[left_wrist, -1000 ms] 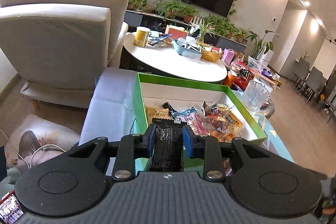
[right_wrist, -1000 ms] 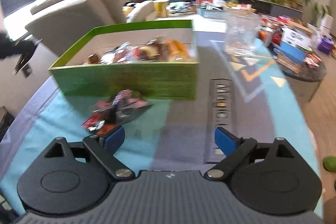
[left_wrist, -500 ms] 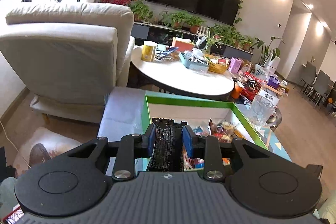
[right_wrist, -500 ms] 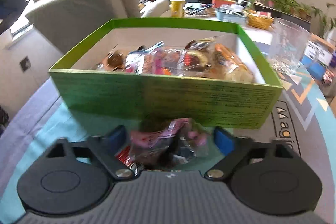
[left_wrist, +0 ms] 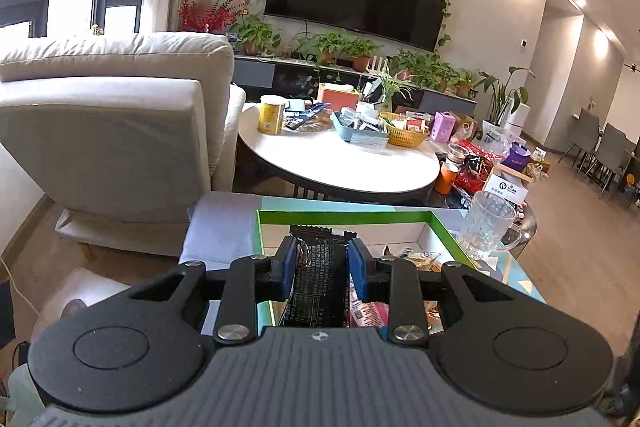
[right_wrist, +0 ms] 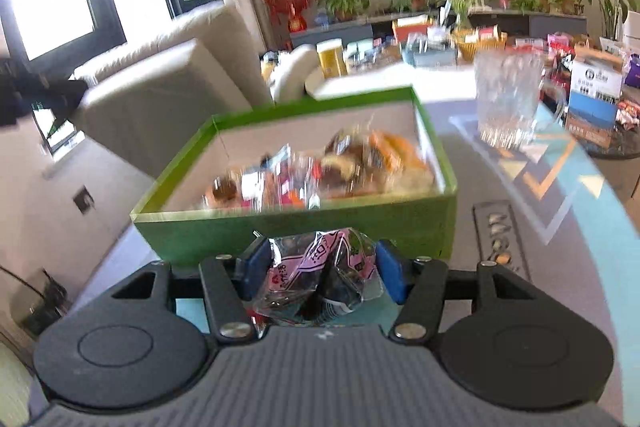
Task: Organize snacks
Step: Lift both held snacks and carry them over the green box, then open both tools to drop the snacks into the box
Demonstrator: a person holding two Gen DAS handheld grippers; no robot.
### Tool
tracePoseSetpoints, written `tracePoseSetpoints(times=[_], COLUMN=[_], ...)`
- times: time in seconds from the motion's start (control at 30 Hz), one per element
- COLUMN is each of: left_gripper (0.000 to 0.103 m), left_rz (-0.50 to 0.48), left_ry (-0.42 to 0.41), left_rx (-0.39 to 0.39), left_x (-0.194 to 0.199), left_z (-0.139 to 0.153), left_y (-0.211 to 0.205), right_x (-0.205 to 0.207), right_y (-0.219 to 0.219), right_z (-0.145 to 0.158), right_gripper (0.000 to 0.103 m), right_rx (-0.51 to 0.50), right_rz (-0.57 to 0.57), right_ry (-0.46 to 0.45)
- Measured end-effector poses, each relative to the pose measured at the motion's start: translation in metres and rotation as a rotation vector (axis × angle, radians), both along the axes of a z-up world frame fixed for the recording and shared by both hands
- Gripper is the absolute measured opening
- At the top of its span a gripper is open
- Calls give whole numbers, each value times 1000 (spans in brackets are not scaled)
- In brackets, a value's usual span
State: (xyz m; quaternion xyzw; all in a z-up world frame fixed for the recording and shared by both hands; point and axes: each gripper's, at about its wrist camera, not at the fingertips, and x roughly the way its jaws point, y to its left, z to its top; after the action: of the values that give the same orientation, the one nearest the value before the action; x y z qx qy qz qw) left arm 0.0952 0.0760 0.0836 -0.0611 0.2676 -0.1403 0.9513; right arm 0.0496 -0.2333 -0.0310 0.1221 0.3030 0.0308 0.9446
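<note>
A green box (right_wrist: 304,239) with white inner walls holds several wrapped snacks (right_wrist: 320,175); it also shows in the left wrist view (left_wrist: 344,214). My left gripper (left_wrist: 320,263) is shut on a black snack packet (left_wrist: 318,279) and holds it above the box's near left part. My right gripper (right_wrist: 322,267) is shut on a pink and black snack packet (right_wrist: 320,267), lifted just in front of the box's near wall.
A glass mug (right_wrist: 506,99) stands right of the box on the patterned mat (right_wrist: 560,187). A beige armchair (left_wrist: 112,131) is at the left. A round white table (left_wrist: 340,163) with a yellow can, baskets and clutter stands behind the box.
My right gripper moved left over the loose pink packet, shut on it and lifted it toward the box. My left gripper rose and tilted up with the black packet still held.
</note>
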Motion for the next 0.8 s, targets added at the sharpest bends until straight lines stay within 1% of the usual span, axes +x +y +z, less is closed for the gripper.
tracePoseSetpoints(times=[0.13,0.2,0.33,0.43,0.6,0.73,0.8], left_gripper=[26,26,26,26,26,26,26], left_rz=[-14,-13,-3,12,17,4,7], left_ry=[13,30,63,71,84,112,124], left_rx=[14,20,42,35,31,48,55], left_x=[5,11,25,31,43,56,65], left_z=[-5,-10,-17,-21,-29,-40,-47], left_y=[-8,-10,-18,-19,-24,-34,-38], right_x=[4,11,21,35,58,71,73], right_y=[-8,-5,5,5,-6,-9,-5], right_z=[14,15,17,23,29,21,19], right_gripper=[47,47,47,47,47,47,47], right_rx=[10,11,6,11,-8,16,-2], right_rz=[-31,-55,-21,-6,-56,-101,-112], right_ry=[-57,-69,-103,-129,-143,-119,-117])
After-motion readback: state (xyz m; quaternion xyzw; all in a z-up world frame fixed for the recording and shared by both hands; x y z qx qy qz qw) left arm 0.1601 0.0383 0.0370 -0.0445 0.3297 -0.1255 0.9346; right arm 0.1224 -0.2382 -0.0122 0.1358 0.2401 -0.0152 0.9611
